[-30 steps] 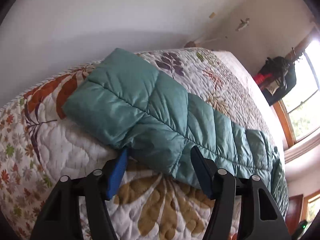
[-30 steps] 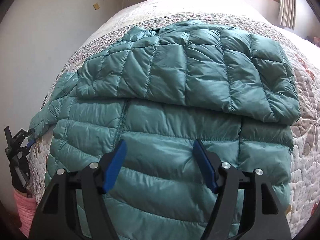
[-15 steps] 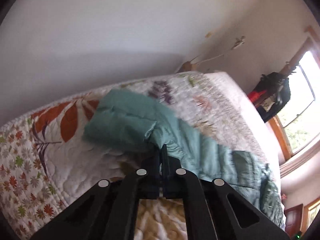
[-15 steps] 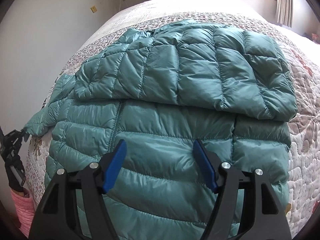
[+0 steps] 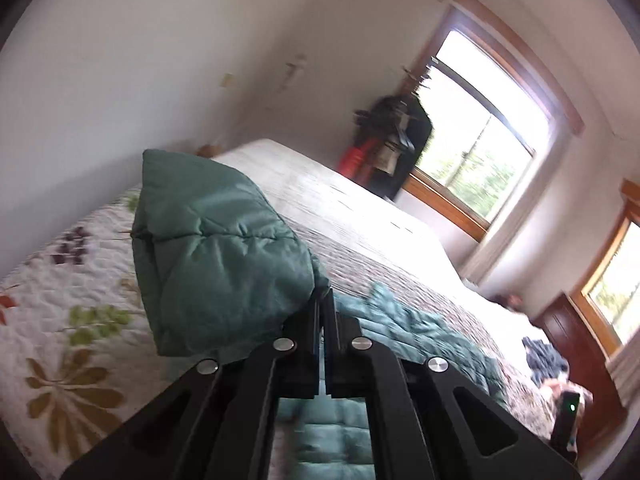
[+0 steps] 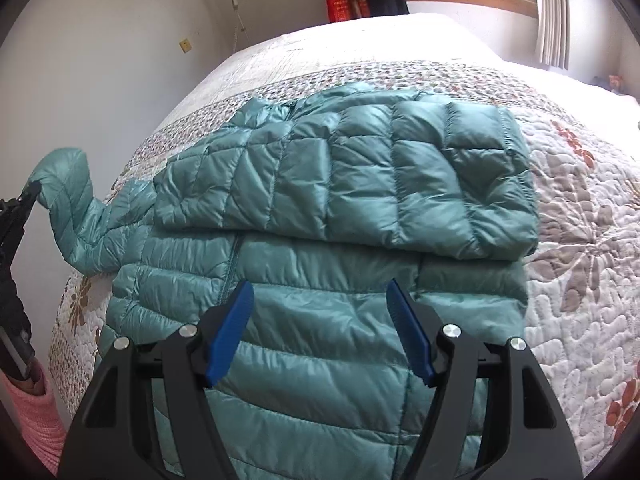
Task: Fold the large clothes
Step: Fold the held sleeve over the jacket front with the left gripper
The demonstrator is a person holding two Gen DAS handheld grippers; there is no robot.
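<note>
1. Two grippers in play: left gripper clamped tight on the cuff end of the free sleeve, raised clear of the quilt; right gripper spread wide with blue pads gripping nothing, poised over the lower front of the teal puffer jacket.
2. Jacket spread front-up across the bed, zipper showing, other sleeve already laid crosswise over the chest.
3. Judged best way on: sleeve carried high and across so the padding trailed without dragging, then lowered flat beside or atop the folded sleeve, cuff let go only once lying square.
4. Useful role for the empty right gripper, as a guess: pressed on the body near the zipper to stop the slippery shell sliding.
5. Likely trouble: puffy fill springing back, shoulder bunching where the sleeve bent.
6. Round about: wall close on the left, pink cuff of the person's arm at the bed edge, coat rack and window far off, dark clothes on the far side, well apart from the fold path.
</note>
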